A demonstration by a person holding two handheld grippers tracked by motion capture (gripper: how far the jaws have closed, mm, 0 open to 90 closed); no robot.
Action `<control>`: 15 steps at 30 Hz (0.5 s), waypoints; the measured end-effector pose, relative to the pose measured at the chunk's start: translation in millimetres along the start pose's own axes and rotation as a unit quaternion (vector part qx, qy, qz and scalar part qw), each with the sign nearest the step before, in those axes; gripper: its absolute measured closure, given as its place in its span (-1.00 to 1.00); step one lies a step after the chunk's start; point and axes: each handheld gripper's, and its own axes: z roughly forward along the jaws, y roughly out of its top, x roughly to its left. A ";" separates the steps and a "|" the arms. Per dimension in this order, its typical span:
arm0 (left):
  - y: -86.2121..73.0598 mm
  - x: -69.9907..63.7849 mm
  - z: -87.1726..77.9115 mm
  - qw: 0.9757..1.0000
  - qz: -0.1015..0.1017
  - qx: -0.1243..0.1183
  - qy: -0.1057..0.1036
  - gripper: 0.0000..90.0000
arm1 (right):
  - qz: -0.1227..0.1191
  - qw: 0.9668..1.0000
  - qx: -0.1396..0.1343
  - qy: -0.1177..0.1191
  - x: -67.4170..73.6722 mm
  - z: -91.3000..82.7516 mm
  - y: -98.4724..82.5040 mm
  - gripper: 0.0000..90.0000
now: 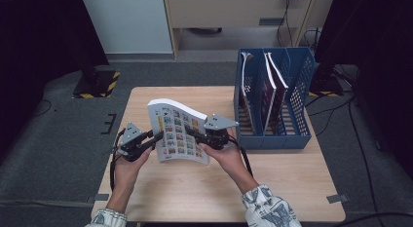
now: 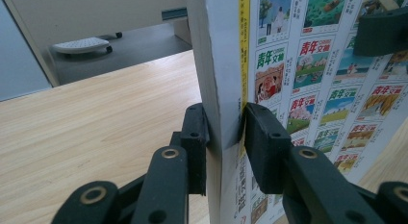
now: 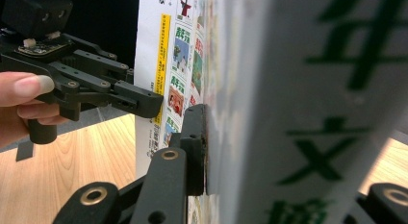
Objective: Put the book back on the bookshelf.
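Black jaws of the left gripper (image 2: 225, 132) press from both sides on the edge of a thick white paperback book (image 2: 308, 89), its cover printed with rows of small coloured pictures; that gripper is clenched on it. From the right gripper's own view, 1 jaw of the right gripper (image 3: 288, 185) lies flat against the book's cover (image 3: 298, 108) and the other sits beyond the book at the lower right, so it reads as grasping the book as well.

From above, the book (image 1: 178, 132) stands tilted, raised off the light wooden table (image 1: 160, 188) near its centre, held between the left gripper (image 1: 157, 138) at its 9 o'clock and the right gripper (image 1: 191, 133) at its 3 o'clock. The person's hands (image 1: 229, 156) come in from 6 o'clock.

At 2 o'clock from the book stands a blue plastic slotted file rack (image 1: 297, 100) with upright dividers, well apart from it. 2 dark-covered books (image 1: 270, 88) already lean in its left and middle compartments.

By my reading, the step in hand is carrying the book toward the rack for filing. Next it needs turning upright, with 1 narrow edge leading, and lowering between 2 dividers without snagging the books already there.
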 end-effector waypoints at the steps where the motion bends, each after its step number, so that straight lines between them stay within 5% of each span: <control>1: -0.4 0.0 -0.1 1.000 0.000 -0.001 0.000 0.55 | -0.001 1.000 0.000 0.001 0.2 -0.1 -0.1 0.62; 15: -7.5 0.5 0.1 1.000 -0.005 -0.019 0.000 0.40 | -0.005 1.000 -0.008 0.019 4.0 -2.9 -4.4 0.59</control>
